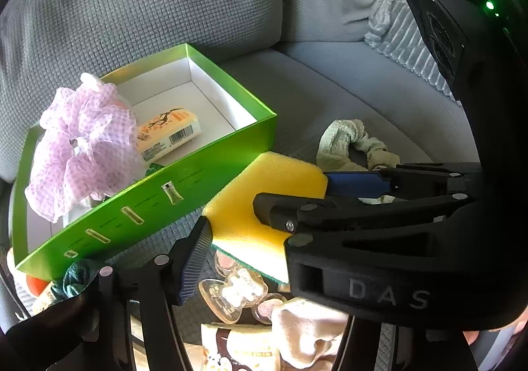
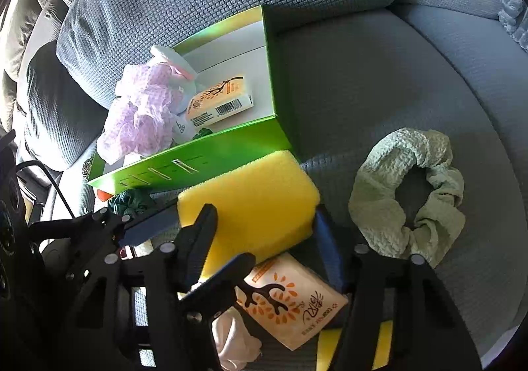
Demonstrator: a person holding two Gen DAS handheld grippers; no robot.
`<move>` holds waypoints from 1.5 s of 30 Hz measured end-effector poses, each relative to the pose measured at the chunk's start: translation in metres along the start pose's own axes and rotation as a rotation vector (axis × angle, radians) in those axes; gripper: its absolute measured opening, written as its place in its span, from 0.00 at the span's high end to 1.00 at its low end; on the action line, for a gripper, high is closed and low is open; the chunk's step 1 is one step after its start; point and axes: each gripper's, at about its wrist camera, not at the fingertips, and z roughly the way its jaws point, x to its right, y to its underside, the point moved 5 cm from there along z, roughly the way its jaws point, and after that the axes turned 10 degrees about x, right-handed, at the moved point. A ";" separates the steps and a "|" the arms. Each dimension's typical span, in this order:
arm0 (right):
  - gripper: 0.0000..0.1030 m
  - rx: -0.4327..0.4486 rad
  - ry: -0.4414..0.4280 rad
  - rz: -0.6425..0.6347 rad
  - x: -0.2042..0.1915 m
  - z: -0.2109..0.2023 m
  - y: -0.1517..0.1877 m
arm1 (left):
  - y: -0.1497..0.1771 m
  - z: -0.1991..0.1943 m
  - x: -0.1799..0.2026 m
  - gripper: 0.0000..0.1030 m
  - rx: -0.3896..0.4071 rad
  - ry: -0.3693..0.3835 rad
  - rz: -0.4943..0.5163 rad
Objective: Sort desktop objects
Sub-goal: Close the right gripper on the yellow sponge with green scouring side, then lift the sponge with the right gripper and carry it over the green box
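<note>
A yellow sponge (image 2: 257, 202) lies on the grey sofa seat against the green box (image 2: 198, 153). My right gripper (image 2: 264, 239) is shut on the sponge, one finger on each side; in the left wrist view the gripper (image 1: 297, 202) reaches in from the right onto the sponge (image 1: 250, 202). My left gripper (image 1: 237, 252) is open, its left finger (image 1: 194, 258) just left of the sponge. The green box (image 1: 158, 202) holds a lilac scrunchie (image 1: 85, 143) and a tissue pack (image 1: 168, 133).
A pale green scrunchie (image 2: 409, 192) lies right of the sponge. A tissue pack (image 2: 293, 301), a beige cloth (image 1: 307, 334), a clear hair clip (image 1: 231, 291) and a dark green scrunchie (image 2: 128, 201) lie near the grippers. Sofa cushions (image 1: 132, 8) rise behind.
</note>
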 end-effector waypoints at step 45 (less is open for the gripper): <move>0.59 0.184 -0.053 -0.151 -0.070 -0.056 -0.062 | -0.041 -0.070 -0.030 0.42 0.201 -0.119 0.010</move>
